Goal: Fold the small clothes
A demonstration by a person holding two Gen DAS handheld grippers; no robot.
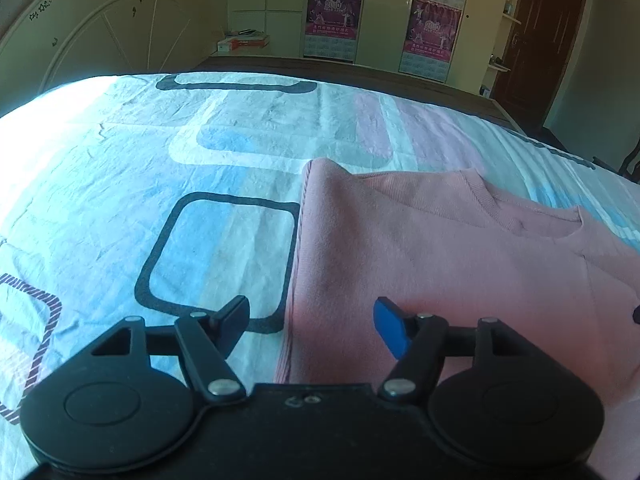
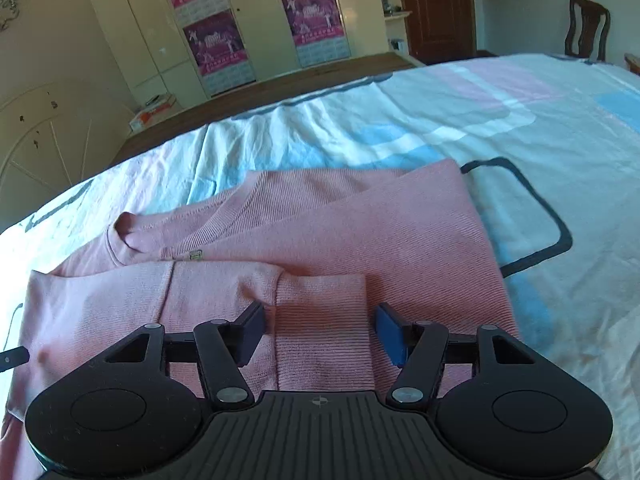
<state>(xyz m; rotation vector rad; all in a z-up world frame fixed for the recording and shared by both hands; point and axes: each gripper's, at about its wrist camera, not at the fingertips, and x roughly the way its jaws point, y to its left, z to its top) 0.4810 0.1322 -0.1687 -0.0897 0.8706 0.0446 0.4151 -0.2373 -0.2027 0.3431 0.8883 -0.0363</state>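
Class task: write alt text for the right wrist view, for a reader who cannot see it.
A pink sweater lies partly folded on a bed sheet patterned in blue, pink and white, one ribbed sleeve cuff laid across its body. The right gripper is open, its fingers either side of the cuff without pressing on it. Wardrobe doors with pink posters stand behind.

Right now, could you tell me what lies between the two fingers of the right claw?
The ribbed cuff of the pink sweater, folded across its body, lies between the open right claw fingers; neither pad presses it. The right wrist view shows this.
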